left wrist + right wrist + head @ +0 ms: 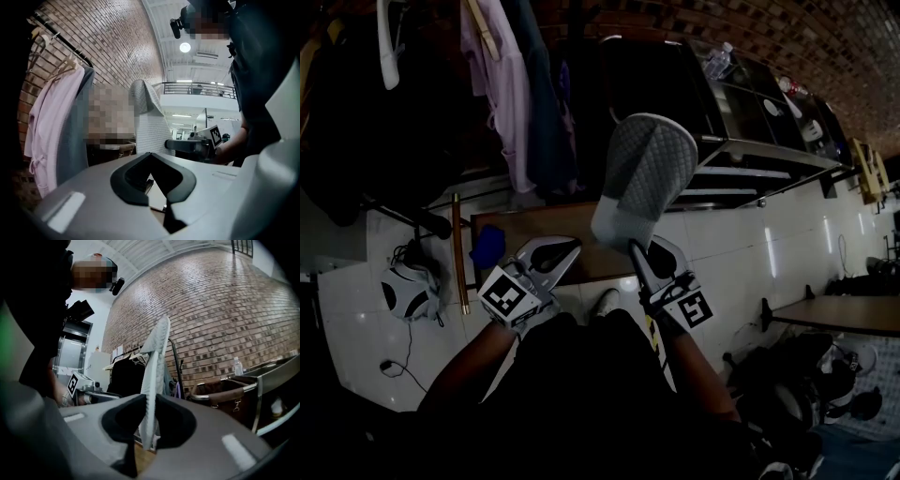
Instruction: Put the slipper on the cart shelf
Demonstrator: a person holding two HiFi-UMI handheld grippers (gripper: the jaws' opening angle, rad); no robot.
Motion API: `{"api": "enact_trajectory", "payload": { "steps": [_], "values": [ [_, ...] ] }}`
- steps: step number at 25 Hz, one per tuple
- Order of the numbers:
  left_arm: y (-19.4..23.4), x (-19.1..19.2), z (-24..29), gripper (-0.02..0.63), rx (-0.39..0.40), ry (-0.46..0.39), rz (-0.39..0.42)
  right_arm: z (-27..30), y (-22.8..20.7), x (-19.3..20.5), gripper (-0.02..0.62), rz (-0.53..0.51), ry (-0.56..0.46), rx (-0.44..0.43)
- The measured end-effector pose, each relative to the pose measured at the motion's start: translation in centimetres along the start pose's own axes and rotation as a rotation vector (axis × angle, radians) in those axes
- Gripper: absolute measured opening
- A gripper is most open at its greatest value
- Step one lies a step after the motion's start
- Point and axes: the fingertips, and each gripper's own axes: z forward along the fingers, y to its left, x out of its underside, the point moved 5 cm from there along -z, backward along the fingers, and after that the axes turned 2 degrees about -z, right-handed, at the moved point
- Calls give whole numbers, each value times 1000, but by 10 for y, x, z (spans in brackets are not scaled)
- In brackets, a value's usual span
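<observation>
The right gripper (633,248) is clenched on the lower end of the slipper (645,173), whose pale quilted sole faces the head camera. The slipper stands nearly upright in the air, rising toward 12 o'clock from the jaws (in the right gripper view, its edge runs straight up between the two dark pads). It touches nothing else. The metal cart (741,150) sits at about 2 o'clock from the slipper, clearly apart from it, with a water bottle (719,58) on its top. The left gripper (567,251) hovers just beside the right one, at its 9 o'clock, with its pads closed tip to tip and nothing between them. A pink robe (502,94) hangs at 11 o'clock.
</observation>
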Motion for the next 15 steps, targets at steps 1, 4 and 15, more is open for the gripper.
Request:
{"api": "enact_trajectory", "payload": {
  "steps": [1, 4, 15],
  "values": [
    [1, 1, 0, 5, 14, 4, -3, -1, 1, 1, 63, 3, 0, 17],
    [4, 9, 0, 5, 47, 13, 0, -6, 2, 7, 63, 12, 7, 67],
    [-27, 11, 31, 5, 122, 36, 11, -48, -14, 12, 63, 25, 2, 130]
  ]
}}
